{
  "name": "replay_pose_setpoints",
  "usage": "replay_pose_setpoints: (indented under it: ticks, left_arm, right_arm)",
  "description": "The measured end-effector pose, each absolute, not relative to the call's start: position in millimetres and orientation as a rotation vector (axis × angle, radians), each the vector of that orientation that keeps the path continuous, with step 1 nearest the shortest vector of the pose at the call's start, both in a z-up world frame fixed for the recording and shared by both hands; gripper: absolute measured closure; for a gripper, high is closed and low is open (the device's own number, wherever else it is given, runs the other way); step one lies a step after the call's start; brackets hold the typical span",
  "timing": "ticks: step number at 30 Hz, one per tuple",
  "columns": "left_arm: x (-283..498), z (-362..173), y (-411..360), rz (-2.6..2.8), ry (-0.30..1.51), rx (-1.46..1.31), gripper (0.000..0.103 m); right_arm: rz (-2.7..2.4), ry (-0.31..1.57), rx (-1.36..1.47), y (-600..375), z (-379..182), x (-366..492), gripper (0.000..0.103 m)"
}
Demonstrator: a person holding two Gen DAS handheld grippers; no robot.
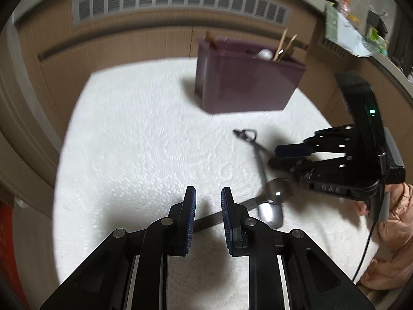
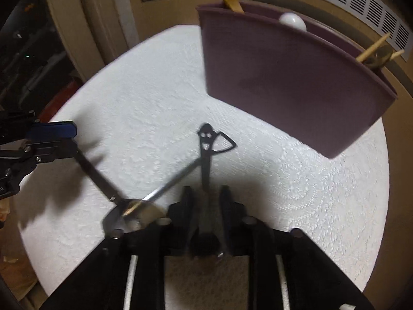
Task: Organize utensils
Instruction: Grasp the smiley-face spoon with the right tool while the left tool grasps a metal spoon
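Observation:
A purple bin (image 1: 245,82) (image 2: 289,77) stands at the back of the white round table (image 1: 142,142) (image 2: 142,90), holding wooden utensils and a white ball-ended one. Two metal spoons (image 1: 276,191) (image 2: 129,214) lie crossed on the table, beside a thin utensil with a black cut-out handle (image 1: 245,134) (image 2: 209,139). My left gripper (image 1: 207,196) is open, its fingers either side of one spoon's handle (image 1: 211,218). My right gripper (image 2: 206,196) (image 1: 289,155) has its fingers around the thin utensil; whether it grips is unclear.
A wooden cabinet with a vent grille (image 1: 180,2) runs behind the table. A shelf with bottles and clutter (image 1: 356,31) is at the far right. Pink cloth (image 1: 392,237) lies by the table's right edge.

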State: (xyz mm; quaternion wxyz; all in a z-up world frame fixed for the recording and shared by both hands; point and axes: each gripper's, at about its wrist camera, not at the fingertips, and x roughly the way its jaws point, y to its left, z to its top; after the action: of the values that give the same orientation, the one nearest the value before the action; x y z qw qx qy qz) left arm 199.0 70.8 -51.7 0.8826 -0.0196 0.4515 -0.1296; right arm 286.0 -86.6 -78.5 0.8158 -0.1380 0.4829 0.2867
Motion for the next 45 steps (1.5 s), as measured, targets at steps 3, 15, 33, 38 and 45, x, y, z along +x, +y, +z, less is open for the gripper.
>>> replay_pose_setpoints:
  ticks: [3, 15, 33, 38, 45]
  left_arm:
    - [209.4, -68.4, 83.2, -0.270, 0.982, -0.083, 0.080]
    - [142.8, -66.8, 32.3, -0.535, 1.093, 0.015, 0.060]
    - [191.9, -60.8, -15.0, -0.370, 0.952, 0.202, 0.070]
    - [184.2, -38.1, 15.7, -0.323, 0.888, 0.065, 0.071]
    - [173.6, -12.8, 26.9, -0.287, 0.804, -0.022, 0.071]
  right_arm:
    - [0.590, 1.069, -0.254, -101.0, -77.7, 287.3, 0.097]
    - [0.534, 1.102, -0.158, -162.5, -77.7, 246.5, 0.097]
    - [0.528, 1.014, -0.230, -149.8, -74.0, 251.4, 0.081]
    - [0.496, 1.005, -0.248, -138.8, -77.1, 262.0, 0.095]
    - [0.501, 0.956, -0.140, -157.7, -50.5, 245.2, 0.095]
